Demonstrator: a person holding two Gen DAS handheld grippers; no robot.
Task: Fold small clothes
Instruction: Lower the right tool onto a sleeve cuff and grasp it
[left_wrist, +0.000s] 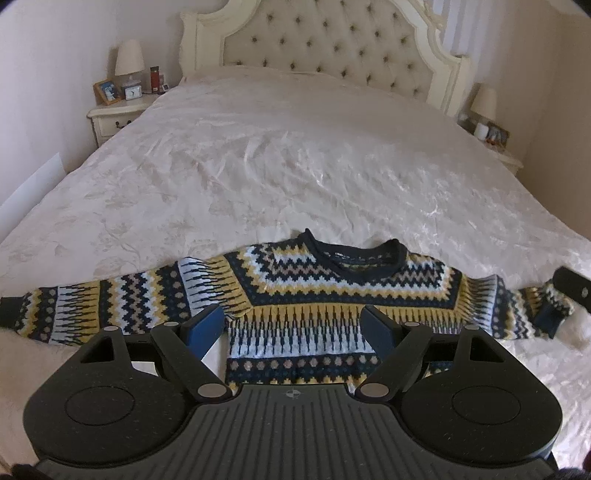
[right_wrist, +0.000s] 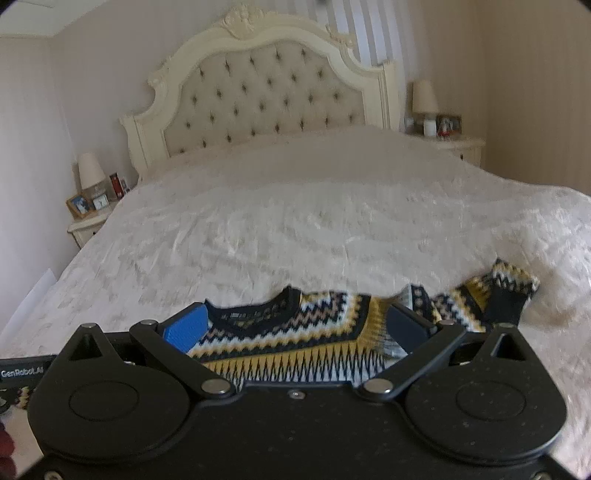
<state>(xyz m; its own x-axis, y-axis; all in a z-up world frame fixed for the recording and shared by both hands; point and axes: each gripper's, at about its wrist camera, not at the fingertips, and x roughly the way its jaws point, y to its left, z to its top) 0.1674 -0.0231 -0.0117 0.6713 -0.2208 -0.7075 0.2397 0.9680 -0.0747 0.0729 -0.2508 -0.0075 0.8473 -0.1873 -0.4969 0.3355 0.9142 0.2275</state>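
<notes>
sweater (left_wrist: 317, 295) lies flat on the bed (left_wrist: 295, 166), both grippers' jaws wide and empty, so the left gripper (left_wrist: 293, 330) should pinch the 9 o'clock sleeve (left_wrist: 92, 310) cuff and fold inward.

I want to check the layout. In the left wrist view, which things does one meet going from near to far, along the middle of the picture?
Left gripper, open → patterned sweater spread flat → bare bedspread → tufted headboard.
</notes>
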